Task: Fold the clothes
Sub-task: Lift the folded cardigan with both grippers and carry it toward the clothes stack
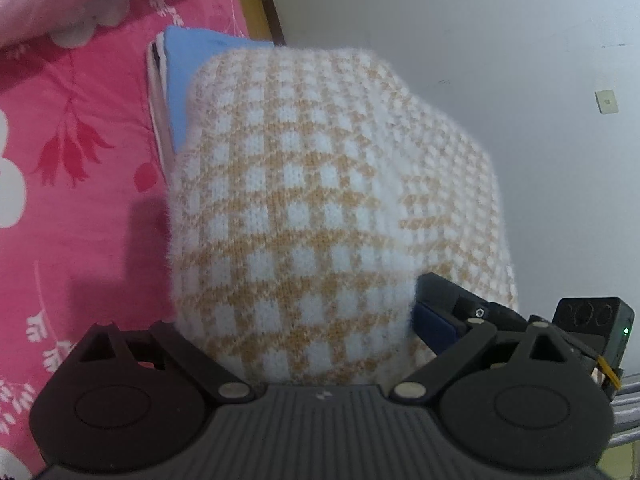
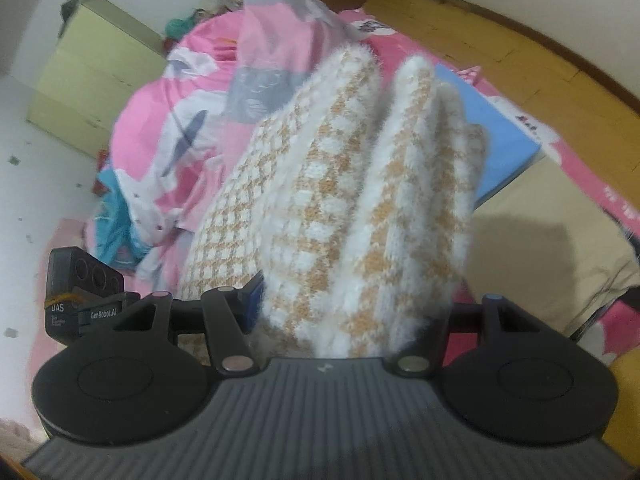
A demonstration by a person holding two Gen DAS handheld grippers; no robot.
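A fuzzy white-and-tan checked sweater (image 1: pixel 304 184) is folded into a thick bundle and hangs in the air above the bed. In the left wrist view it fills the gap between my left gripper's (image 1: pixel 292 320) arms and hides the fingertips. My right gripper (image 1: pixel 440 320), with its blue pad, grips the bundle's right edge there. In the right wrist view the sweater (image 2: pixel 360 208) shows as several thick layers pinched in my right gripper (image 2: pixel 352 304). My left gripper (image 2: pixel 240 300) holds its left side.
A folded blue garment (image 1: pixel 200 64) lies on the pink floral bedsheet (image 1: pixel 80 160) behind the sweater, also visible as the blue garment (image 2: pixel 492 132). A crumpled pink quilt (image 2: pixel 168 120) lies at the left, a beige cloth (image 2: pixel 540 240) at the right, a yellow-green cabinet (image 2: pixel 88 80) beyond.
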